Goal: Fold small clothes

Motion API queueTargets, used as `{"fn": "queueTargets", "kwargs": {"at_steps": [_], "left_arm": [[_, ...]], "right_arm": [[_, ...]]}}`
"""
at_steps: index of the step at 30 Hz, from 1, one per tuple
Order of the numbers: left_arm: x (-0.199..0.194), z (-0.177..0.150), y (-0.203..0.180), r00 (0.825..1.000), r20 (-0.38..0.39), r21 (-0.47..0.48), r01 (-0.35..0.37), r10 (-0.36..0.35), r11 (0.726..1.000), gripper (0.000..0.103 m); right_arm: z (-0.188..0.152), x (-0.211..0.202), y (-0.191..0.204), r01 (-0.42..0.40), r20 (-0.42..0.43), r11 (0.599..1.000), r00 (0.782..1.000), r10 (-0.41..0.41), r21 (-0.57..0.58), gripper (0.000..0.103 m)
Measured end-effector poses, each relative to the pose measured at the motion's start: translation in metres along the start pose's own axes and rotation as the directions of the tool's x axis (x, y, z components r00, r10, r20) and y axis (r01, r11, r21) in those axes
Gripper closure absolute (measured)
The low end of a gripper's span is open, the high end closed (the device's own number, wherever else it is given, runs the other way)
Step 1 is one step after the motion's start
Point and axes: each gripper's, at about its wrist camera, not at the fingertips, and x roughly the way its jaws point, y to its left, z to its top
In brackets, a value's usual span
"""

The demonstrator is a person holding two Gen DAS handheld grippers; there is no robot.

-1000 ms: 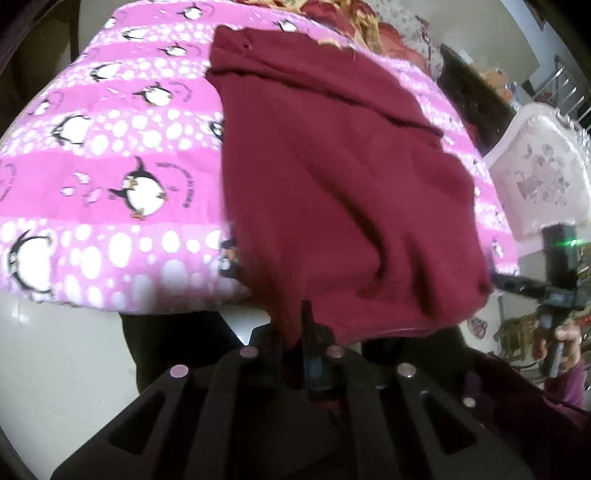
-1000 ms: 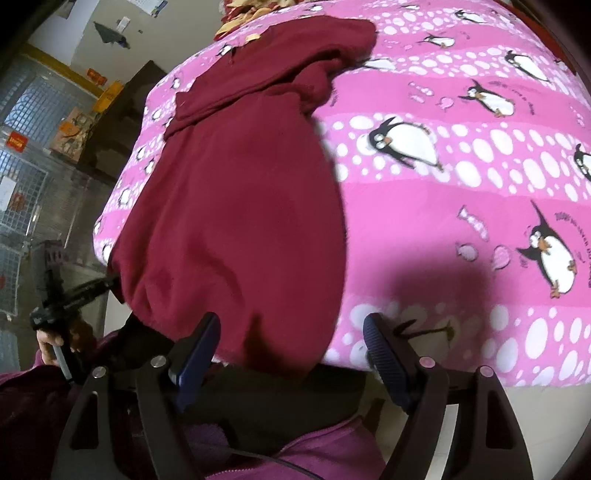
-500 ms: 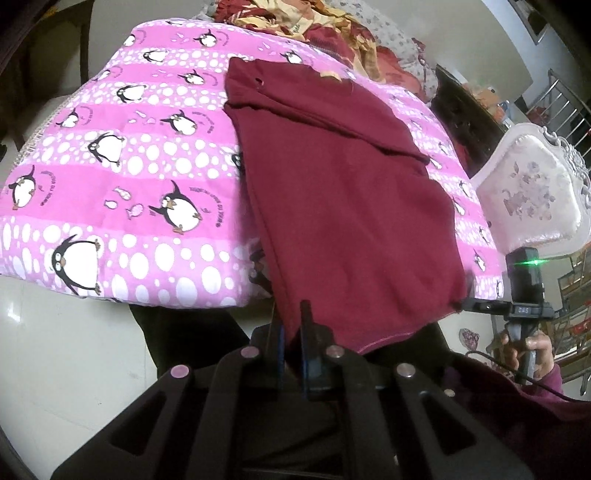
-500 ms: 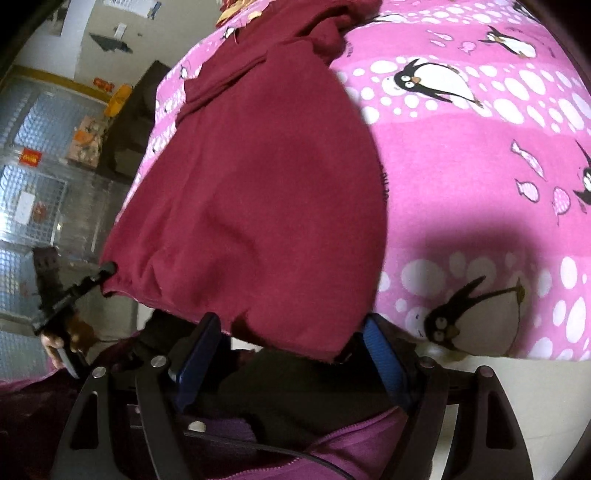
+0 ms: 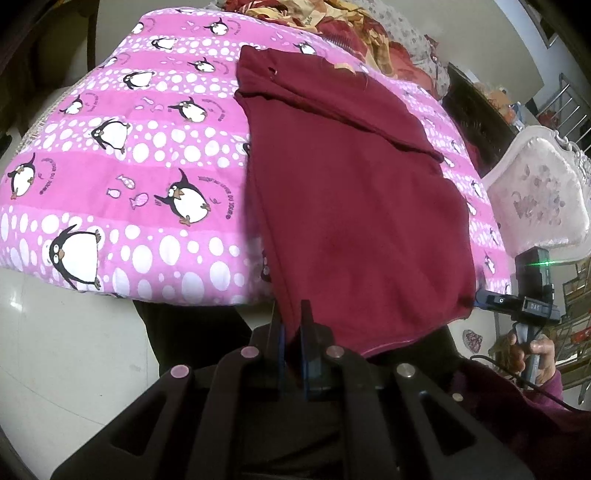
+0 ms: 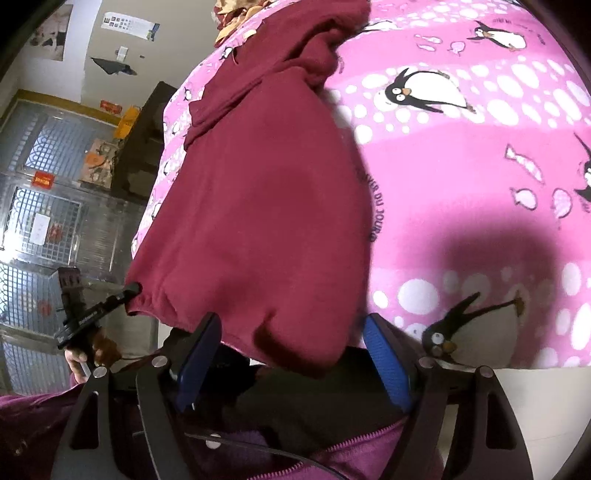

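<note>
A dark red garment [image 5: 354,192] lies flat on the pink penguin blanket [image 5: 122,177], its near hem hanging over the bed's front edge. My left gripper [image 5: 290,314] is shut on the hem's left corner. In the right wrist view the same garment [image 6: 258,206] fills the middle. The hem's other corner hangs between the blue pads [image 6: 384,354] of my right gripper [image 6: 291,321]. Its jaws are closing and still stand wide, clear of the cloth. Each view shows the other gripper at a hem corner: the right gripper [image 5: 532,306] and the left gripper [image 6: 99,306].
A heap of red and yellow clothes [image 5: 332,26] lies at the bed's far end. A white padded headboard [image 5: 539,192] and a dark cabinet [image 5: 476,114] stand to the right. A metal grille door [image 6: 40,206] is on the left. A purple jacket [image 6: 332,454] is below the grippers.
The hem's right corner, earlier just ahead of the right jaws, now hangs between them, and the jaws stand slightly narrower. The left gripper keeps its hold on the left corner.
</note>
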Motion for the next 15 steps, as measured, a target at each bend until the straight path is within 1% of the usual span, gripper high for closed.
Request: {"fn": "queueTargets", "kwargs": {"at_steps": [1,2,3,4,5,6,7,9,13,15], "left_arm": [[0.002,0.0,-0.001,1.0,-0.003,0.0,-0.004,0.004,1.0,0.097],[0.004,0.0,-0.001,1.0,-0.006,0.001,-0.006,0.006,1.0,0.097],[0.005,0.0,-0.002,1.0,-0.007,0.001,-0.008,0.008,1.0,0.097],[0.006,0.0,-0.003,1.0,-0.007,0.003,-0.01,0.01,1.0,0.097],[0.007,0.0,-0.004,1.0,-0.006,0.007,-0.011,0.011,1.0,0.097],[0.006,0.0,-0.006,1.0,-0.002,0.014,-0.013,0.013,1.0,0.097],[0.003,0.0,-0.008,1.0,0.011,0.023,-0.017,0.017,1.0,0.097],[-0.007,0.0,-0.01,0.999,0.038,0.03,-0.002,0.001,1.0,0.097],[-0.036,0.001,-0.009,0.991,0.112,0.023,0.075,-0.077,0.997,0.097],[-0.044,0.003,-0.008,0.988,0.132,0.024,0.08,-0.082,0.997,0.097]], "right_arm": [[-0.001,0.002,0.002,0.003,-0.001,1.0,1.0,-0.003,-0.004,0.042],[-0.003,0.003,0.005,0.02,0.006,1.0,1.0,-0.02,-0.013,0.049],[-0.004,0.003,0.009,0.031,0.023,0.999,0.999,-0.03,-0.029,0.063],[-0.005,0.003,0.011,0.026,0.032,0.999,0.999,-0.025,-0.041,0.07],[-0.006,0.001,0.015,0.022,0.046,0.998,0.999,-0.02,-0.053,0.079],[-0.006,0.0,0.017,0.029,0.057,0.998,0.998,-0.025,-0.061,0.082],[-0.007,-0.003,0.02,0.037,0.068,0.997,0.997,-0.032,-0.072,0.087],[-0.01,-0.016,0.027,0.028,0.093,0.995,0.995,-0.019,-0.093,0.089],[-0.023,-0.053,0.05,-0.009,0.146,0.989,0.989,0.031,-0.147,0.09],[-0.028,-0.061,0.057,-0.032,0.159,0.987,0.986,0.058,-0.158,0.09]]}}
